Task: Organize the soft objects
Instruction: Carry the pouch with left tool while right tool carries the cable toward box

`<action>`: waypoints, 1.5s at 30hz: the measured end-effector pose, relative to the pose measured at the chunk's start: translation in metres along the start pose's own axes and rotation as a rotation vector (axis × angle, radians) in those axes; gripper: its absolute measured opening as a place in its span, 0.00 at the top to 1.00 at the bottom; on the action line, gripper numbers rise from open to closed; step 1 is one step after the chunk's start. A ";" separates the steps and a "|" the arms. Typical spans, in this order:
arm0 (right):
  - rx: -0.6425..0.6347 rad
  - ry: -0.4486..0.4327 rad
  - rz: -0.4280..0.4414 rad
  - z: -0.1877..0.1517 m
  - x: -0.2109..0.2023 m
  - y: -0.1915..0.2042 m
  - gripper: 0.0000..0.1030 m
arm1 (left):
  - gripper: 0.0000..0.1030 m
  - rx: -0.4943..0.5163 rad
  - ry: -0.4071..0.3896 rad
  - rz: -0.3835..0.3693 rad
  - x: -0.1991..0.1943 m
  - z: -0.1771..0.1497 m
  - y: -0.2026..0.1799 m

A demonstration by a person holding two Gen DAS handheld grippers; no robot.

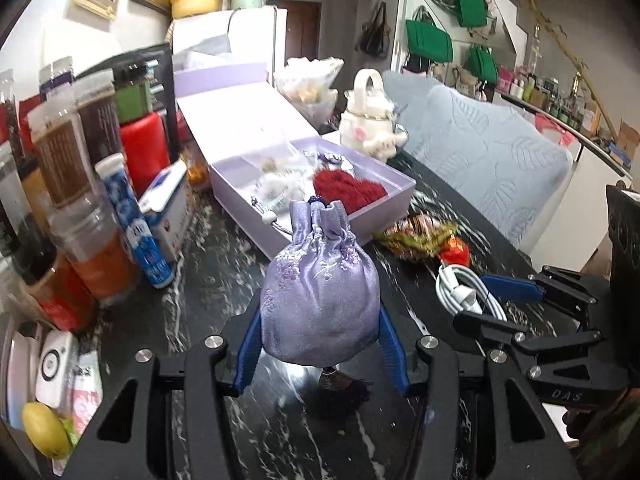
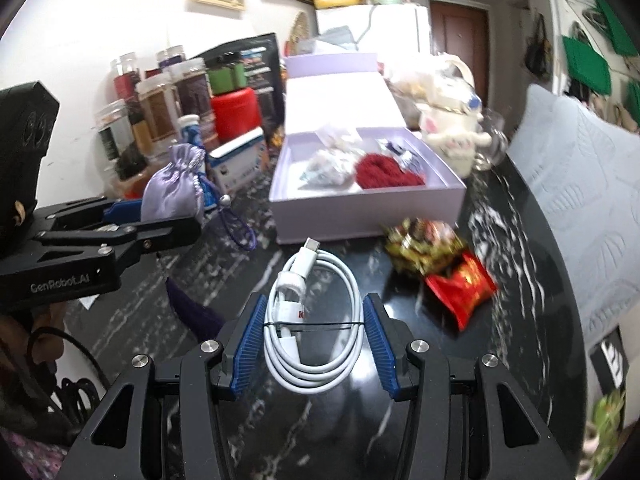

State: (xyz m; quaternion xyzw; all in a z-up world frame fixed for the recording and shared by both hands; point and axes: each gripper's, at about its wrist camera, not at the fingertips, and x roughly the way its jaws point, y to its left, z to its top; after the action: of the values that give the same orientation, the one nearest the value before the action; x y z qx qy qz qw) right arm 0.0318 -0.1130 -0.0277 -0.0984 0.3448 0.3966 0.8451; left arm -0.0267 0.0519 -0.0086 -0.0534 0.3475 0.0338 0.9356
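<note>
Left wrist view: the left gripper (image 1: 320, 320) has its two blue ribbed jaws pressed against the sides of one lilac satin drawstring pouch (image 1: 320, 296), round-bellied and embroidered, with a dark purple tassel (image 1: 340, 394) hanging below it above the black marbled surface (image 1: 224, 264). Just beyond the pouch sits one open lavender cardboard box (image 1: 384, 208), rectangular, holding one red knitted heart (image 1: 350, 192) and what seem to be clear plastic packets. Right wrist view: the right gripper (image 2: 314, 320) has its jaws partly open around one coiled white charging cable (image 2: 314, 320); whether the pads touch it is unclear. Right of the box's near corner lie several crinkly foil snack packets (image 2: 436, 260).
</note>
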 end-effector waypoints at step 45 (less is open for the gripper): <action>-0.097 -0.216 0.036 0.176 0.065 -0.061 0.52 | 0.50 0.032 -0.336 0.028 0.044 0.174 0.026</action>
State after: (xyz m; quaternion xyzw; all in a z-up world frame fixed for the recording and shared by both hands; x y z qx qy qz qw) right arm 0.1952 -0.0372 0.0534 -0.0896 0.2337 0.4362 0.8643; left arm 0.1166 0.1006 0.0913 -0.0271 0.1874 0.0499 0.9806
